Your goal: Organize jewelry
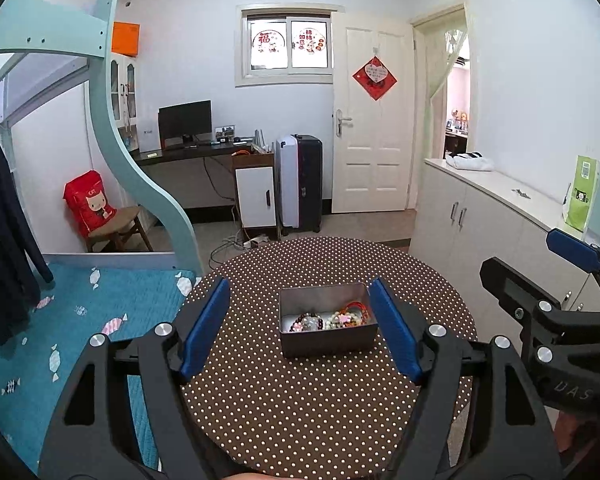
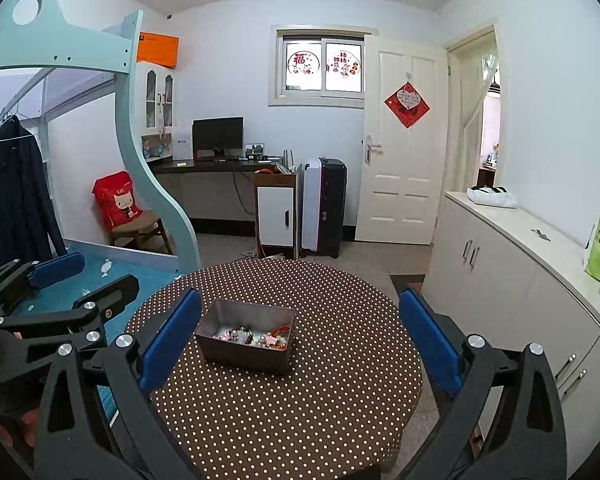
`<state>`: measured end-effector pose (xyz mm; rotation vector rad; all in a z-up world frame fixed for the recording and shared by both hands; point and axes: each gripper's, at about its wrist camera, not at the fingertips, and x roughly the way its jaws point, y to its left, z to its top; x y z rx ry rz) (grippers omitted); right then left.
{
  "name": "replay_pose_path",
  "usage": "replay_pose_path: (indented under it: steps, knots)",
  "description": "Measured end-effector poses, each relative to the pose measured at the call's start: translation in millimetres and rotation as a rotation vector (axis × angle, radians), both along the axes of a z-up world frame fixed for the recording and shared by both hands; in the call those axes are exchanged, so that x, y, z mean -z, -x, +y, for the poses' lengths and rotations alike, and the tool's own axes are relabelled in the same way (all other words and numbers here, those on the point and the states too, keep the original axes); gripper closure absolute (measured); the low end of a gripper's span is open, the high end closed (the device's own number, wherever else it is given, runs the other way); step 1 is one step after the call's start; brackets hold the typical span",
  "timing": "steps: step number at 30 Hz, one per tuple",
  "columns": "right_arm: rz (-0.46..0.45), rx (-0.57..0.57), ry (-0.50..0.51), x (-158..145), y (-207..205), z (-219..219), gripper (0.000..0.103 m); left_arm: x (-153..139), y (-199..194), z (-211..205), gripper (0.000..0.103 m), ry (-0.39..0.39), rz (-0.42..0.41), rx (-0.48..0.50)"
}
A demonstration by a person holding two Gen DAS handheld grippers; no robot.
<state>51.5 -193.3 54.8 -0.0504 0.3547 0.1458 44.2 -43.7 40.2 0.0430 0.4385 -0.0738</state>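
A grey metal box (image 1: 327,343) stands in the middle of a round table with a brown polka-dot cloth (image 1: 300,408). It holds several bead bracelets (image 1: 332,318) in dark red, pale green, pink and orange. My left gripper (image 1: 300,326) is open and empty, held above the table's near side with the box between its blue pads. My right gripper (image 2: 300,336) is open and empty, held above the table with the box (image 2: 246,350) near its left pad. The bracelets (image 2: 256,337) also show in the right wrist view. Each gripper shows at the edge of the other's view.
A bed with a teal cover (image 1: 60,320) lies left of the table. White cabinets (image 2: 520,300) run along the right wall. A desk with a monitor (image 1: 185,120), a suitcase (image 1: 300,180) and a white door (image 1: 374,120) stand at the far wall.
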Motion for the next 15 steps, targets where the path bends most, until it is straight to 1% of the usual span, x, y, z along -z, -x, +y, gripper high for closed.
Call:
replay_pose_path:
  steps: [15]
  knots:
    - [-0.003, -0.001, 0.006, -1.7, 9.1, 2.9, 0.007, -0.3, 8.1, 1.0, 0.029, -0.001, -0.008, -0.010]
